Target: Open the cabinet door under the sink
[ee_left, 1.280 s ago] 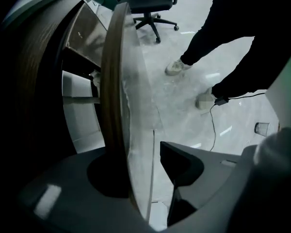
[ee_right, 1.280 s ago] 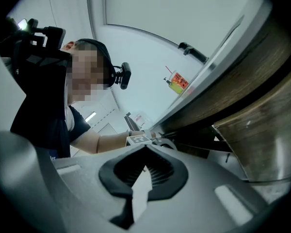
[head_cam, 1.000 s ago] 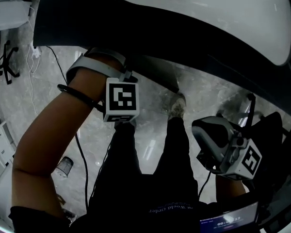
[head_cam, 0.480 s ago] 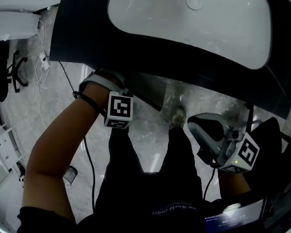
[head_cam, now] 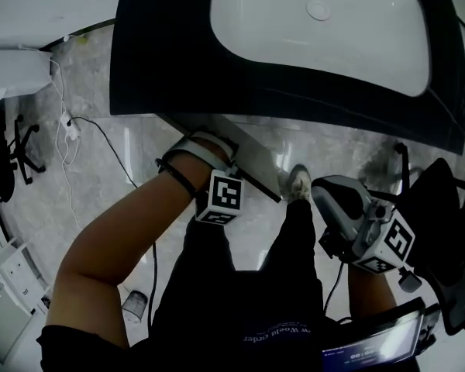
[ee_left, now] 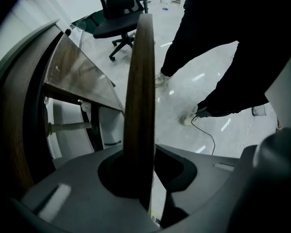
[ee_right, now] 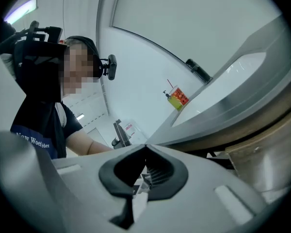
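Loses the far rim of the sink (head_cam: pixel 325 29) past the top edge of the head view. Just below the sink, shows only a thin strip of the cabinet door (head_cam: pixel 252 161), the rest tucked under the dark counter (head_cam: pixel 163 60). Beside the sink, cannot read the bottle (ee_right: pixel 178 98) label: too small. Well below the sink, clips a lit screen (head_cam: pixel 372 347) at the bottom edge.

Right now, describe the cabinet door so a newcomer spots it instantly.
Find the white sink in its dark countertop. Just under the counter's front edge, the cabinet door juts out. It is the only wood-grained panel standing ajar, seen edge-on as a thin strip.
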### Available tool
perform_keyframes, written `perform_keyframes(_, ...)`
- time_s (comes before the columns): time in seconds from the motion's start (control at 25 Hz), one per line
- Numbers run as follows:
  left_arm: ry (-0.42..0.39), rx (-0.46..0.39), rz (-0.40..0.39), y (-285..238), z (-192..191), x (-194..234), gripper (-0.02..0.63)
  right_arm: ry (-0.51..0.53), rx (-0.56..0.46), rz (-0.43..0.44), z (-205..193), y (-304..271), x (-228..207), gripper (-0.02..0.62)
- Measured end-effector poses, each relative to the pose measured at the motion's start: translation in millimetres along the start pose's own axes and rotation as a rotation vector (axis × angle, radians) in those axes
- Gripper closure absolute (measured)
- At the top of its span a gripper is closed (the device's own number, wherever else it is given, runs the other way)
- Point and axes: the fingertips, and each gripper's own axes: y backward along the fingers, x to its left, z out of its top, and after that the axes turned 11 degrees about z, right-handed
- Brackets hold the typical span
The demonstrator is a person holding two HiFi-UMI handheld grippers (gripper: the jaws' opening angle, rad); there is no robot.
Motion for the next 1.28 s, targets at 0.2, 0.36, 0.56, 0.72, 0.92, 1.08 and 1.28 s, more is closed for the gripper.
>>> perform_keyframes(0.2, -0.084, -0.095, -0.023, 7.5, 7.0, -25.6, 0.537, 0.043, -0.08, -0.117, 0.3, -23.1, 23.6, 0.594)
perform_keyframes(0.36, -0.158, -0.113, -0.016, 10.2, -1.4, -38.0, 0.537, 0.022, -0.201, -0.25, -4.3, -14.9, 25.7, 0.594)
perform_keyframes(0.56, -0.281, -0.105, -0.117, 42.2, -23.1, -88.7, 0.529, -0.003, -0.253, -0.286, -16.8, 6.0, 60.6, 0.594)
perform_keyframes(0.72, -0.307, -0.094, -0.121, 48.7, -20.3, -99.2, 0.526, 0.007, -0.269, -0.292, -21.7, 25.5, 72.5, 0.594)
perform_keyframes(0.92, -0.301, -0.083, -0.131, 51.9, -22.3, -99.7, 0.526, 0.028, -0.291, -0.297, -38.2, 30.0, 90.4, 0.594)
perform_keyframes(1.08, -0.355, -0.1, -0.123, 54.1, -25.6, -106.5, 0.526, 0.046, -0.296, -0.356, -52.5, 34.8, 99.0, 0.594)
perform_keyframes(1.28, -0.493, -0.125, -0.11, 57.8, -40.9, -130.7, 0.525, 0.07, -0.325, -0.43, -62.9, 22.5, 116.3, 0.594)
